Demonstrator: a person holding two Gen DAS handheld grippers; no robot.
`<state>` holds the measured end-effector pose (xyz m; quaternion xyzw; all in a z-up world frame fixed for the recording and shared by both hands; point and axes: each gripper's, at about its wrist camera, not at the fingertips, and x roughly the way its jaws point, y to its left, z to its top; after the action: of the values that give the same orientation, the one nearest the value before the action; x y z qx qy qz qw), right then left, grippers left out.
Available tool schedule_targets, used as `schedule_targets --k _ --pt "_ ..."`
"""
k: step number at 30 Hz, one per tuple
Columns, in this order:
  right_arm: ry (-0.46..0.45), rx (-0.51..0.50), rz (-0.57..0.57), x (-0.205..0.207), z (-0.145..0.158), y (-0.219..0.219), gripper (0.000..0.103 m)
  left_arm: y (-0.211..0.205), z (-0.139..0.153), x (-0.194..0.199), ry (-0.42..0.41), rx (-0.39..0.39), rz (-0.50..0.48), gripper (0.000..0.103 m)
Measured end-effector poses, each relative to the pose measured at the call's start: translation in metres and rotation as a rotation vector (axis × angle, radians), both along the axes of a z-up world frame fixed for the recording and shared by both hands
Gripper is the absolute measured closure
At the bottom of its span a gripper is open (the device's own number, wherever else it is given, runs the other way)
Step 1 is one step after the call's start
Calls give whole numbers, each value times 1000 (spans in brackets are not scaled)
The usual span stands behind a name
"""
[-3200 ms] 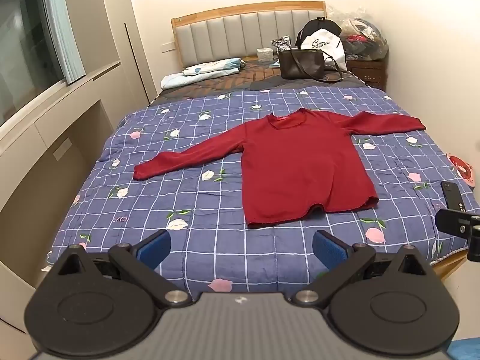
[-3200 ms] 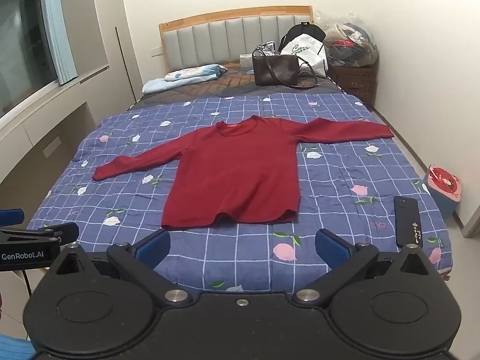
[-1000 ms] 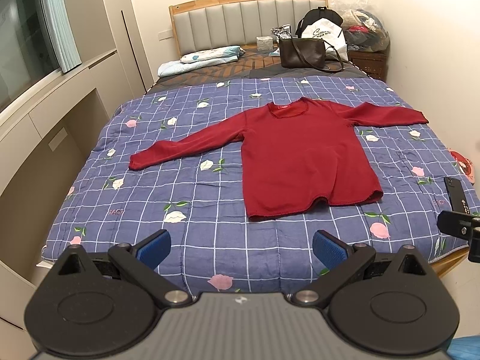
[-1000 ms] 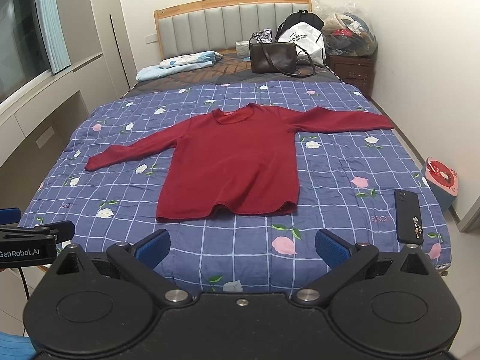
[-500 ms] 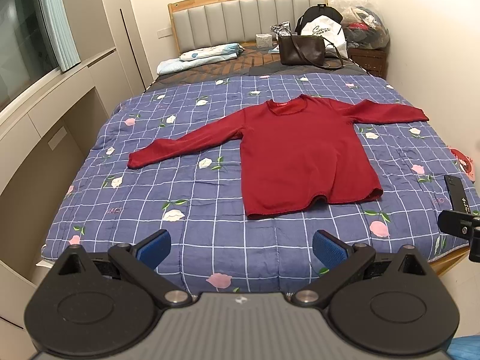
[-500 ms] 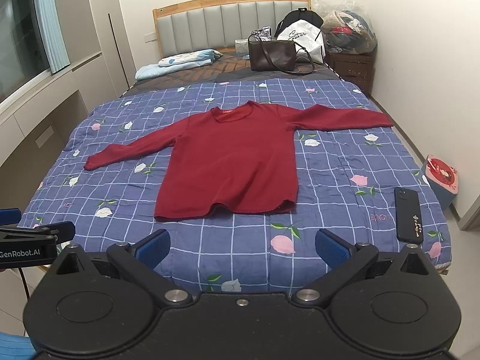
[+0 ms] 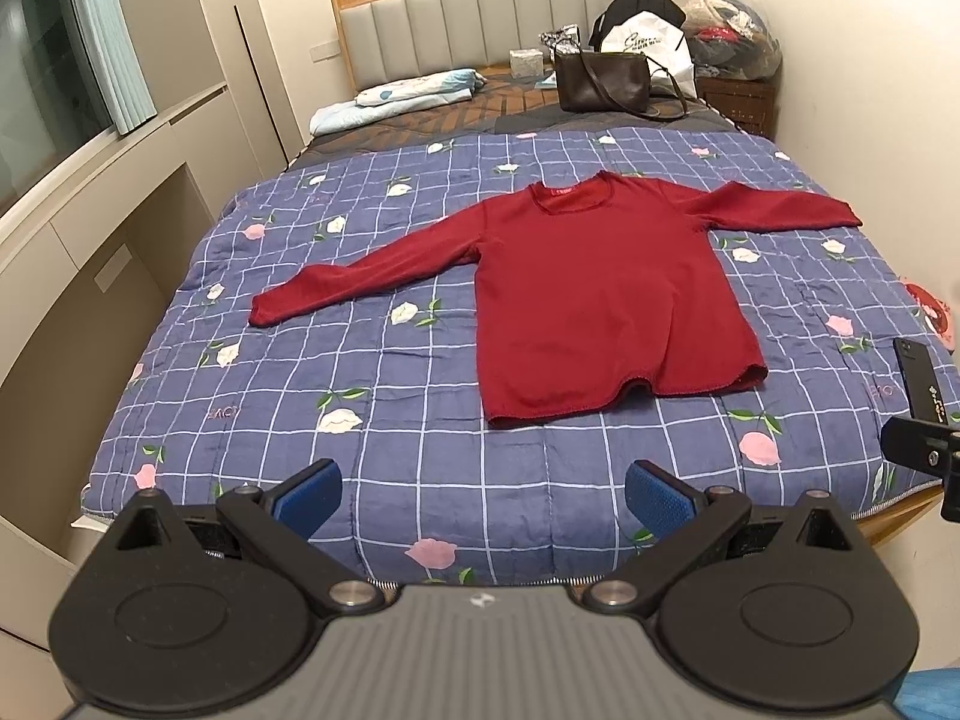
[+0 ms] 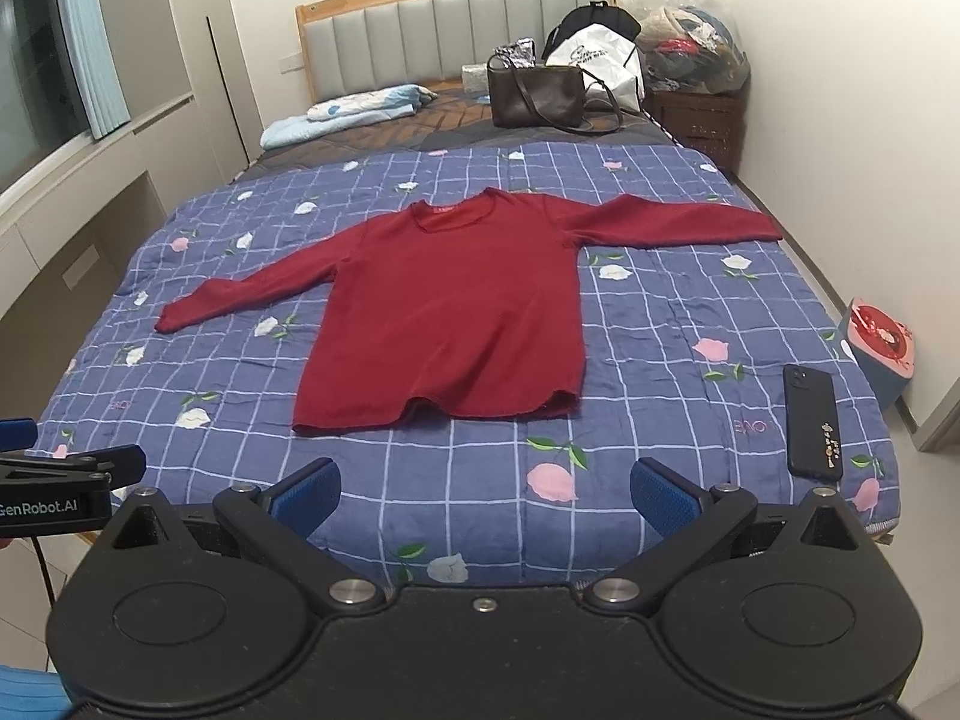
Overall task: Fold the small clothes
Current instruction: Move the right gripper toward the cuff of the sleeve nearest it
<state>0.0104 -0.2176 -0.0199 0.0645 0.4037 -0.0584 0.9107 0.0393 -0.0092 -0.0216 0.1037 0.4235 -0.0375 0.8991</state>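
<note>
A dark red long-sleeved top lies flat and face up on the blue checked quilt, both sleeves spread out to the sides, hem toward me. My left gripper hangs open over the foot of the bed, short of the hem, nothing between its blue pads. My right gripper is likewise open and empty, just short of the hem. Each gripper shows at the edge of the other's view.
A black phone lies on the quilt near the right front corner. A brown handbag, a white bag and folded bedding sit by the headboard. Built-in cabinets run along the left; a round red-topped box stands on the floor at right.
Both grippers have drifted slightly, so the top sits a little lower and nearer in view. The top itself has not moved and both grippers stay open.
</note>
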Motion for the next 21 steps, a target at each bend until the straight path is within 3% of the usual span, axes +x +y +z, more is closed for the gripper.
schedule_targets --k 10,21 --pt "89 -17 -2 31 -7 -27 0 -28 -11 24 81 39 18 0" --pt "135 17 7 82 -3 -87 0 -78 -15 62 182 83 91 0"
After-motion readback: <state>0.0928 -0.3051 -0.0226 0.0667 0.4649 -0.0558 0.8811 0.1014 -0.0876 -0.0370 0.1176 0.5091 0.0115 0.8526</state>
